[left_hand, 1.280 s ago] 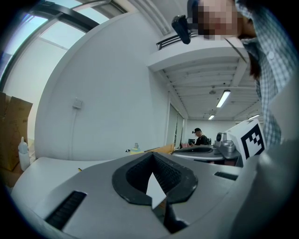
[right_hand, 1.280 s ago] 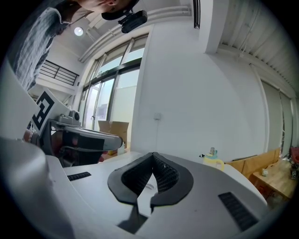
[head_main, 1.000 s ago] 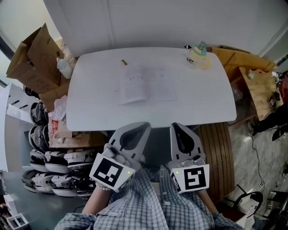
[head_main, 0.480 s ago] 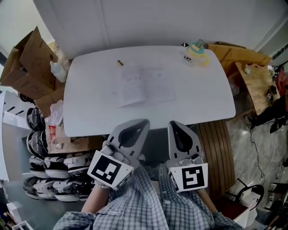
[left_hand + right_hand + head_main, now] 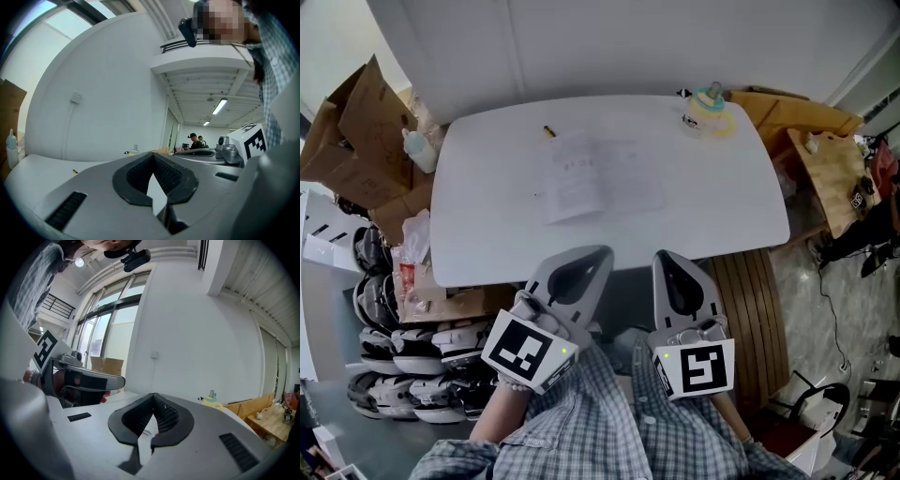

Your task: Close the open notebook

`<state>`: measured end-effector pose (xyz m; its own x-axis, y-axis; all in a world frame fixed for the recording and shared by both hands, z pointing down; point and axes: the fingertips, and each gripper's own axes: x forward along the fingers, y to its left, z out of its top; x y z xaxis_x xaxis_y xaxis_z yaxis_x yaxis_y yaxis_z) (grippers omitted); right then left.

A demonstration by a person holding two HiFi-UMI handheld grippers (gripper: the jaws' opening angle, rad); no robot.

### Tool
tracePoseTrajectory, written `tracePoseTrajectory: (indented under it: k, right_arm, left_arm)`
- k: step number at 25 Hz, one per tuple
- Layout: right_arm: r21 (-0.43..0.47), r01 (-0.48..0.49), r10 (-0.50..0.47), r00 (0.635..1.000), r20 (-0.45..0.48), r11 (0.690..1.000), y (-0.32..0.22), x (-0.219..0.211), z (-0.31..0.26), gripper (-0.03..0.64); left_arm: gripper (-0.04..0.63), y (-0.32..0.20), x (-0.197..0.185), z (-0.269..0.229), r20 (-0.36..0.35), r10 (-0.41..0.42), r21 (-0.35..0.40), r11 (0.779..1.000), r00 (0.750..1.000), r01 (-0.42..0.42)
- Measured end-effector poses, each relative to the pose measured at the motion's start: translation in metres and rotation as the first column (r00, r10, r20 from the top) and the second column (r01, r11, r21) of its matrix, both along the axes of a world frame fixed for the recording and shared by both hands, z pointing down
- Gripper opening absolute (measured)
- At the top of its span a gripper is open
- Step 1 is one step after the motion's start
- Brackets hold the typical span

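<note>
Currently, the open notebook (image 5: 602,178) is seen mid-desk (image 5: 487,244), well apart from every edge. The left hand-held gripper (image 5: 600,255) and right hand-held gripper (image 5: 662,257) are held closed and empty, just off the near edge.

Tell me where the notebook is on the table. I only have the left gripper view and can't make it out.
Observer: In the head view the notebook lies open and flat near the middle of the white table.
Operator: Are the hand-held grippers at it?
Observer: No. The left hand-held gripper and the right hand-held gripper are at the table's near edge, side by side, well short of the notebook.
Operator: Is the right one open?
Observer: The right gripper view shows its jaws together with nothing between them.
</note>
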<state>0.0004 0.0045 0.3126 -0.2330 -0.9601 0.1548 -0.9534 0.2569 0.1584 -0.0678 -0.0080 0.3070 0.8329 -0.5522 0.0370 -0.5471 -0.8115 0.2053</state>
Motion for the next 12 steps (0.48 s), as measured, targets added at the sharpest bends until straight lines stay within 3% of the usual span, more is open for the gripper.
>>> tracePoseTrajectory:
  k: [12]
  right_arm:
    - [0.006, 0.002, -0.002, 1.000, -0.008, 1.000, 0.0009, -0.0034, -0.0012, 0.012]
  left_arm:
    - [-0.002, 0.0017, -0.0034, -0.0001, 0.003, 0.002, -0.004, 1.000, 1.000, -0.002]
